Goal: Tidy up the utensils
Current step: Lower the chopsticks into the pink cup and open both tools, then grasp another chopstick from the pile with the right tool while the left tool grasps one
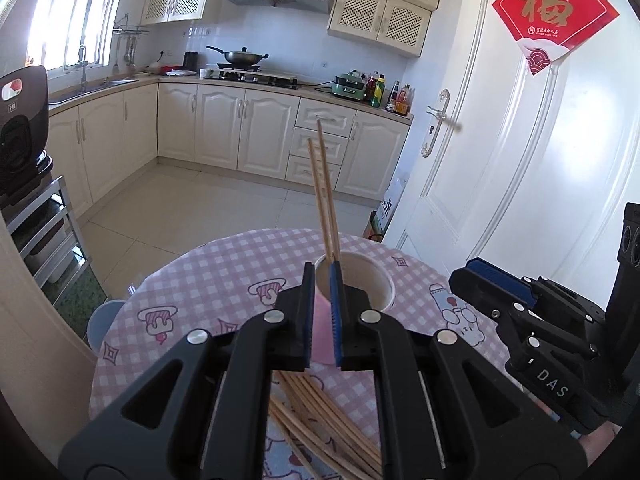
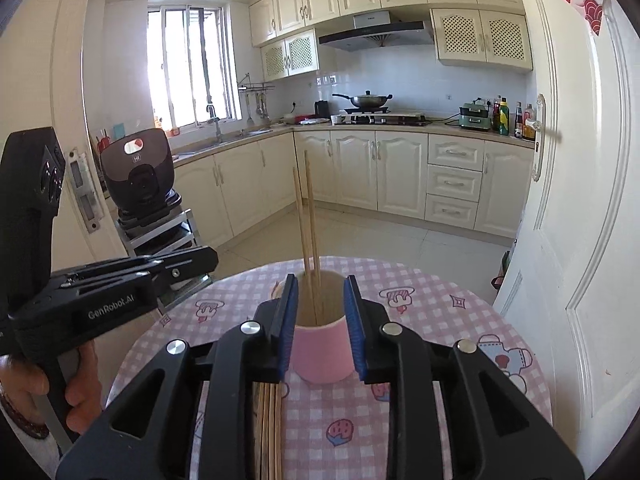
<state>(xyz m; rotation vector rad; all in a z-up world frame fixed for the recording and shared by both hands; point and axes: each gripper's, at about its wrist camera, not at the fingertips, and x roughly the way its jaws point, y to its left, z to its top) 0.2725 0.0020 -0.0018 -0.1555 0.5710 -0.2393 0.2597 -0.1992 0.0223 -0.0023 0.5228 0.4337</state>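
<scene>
A pink cup (image 2: 322, 354) stands on the round checked table (image 2: 432, 312), with two wooden chopsticks (image 2: 306, 224) upright in it. My right gripper (image 2: 322, 328) has its jaws on both sides of the cup, pads against its walls. My left gripper (image 1: 322, 304) is open a little, empty, just above and before the cup (image 1: 354, 280), beside the two chopsticks (image 1: 326, 196). A pile of loose chopsticks (image 1: 320, 420) lies on the table under the left gripper. It also shows in the right wrist view (image 2: 268, 428).
The table stands next to a white door (image 1: 500, 152) on the right. A rack with a dark cooker (image 2: 138, 176) stands to the left. Kitchen cabinets (image 1: 248, 128) and tiled floor lie beyond the table's far edge.
</scene>
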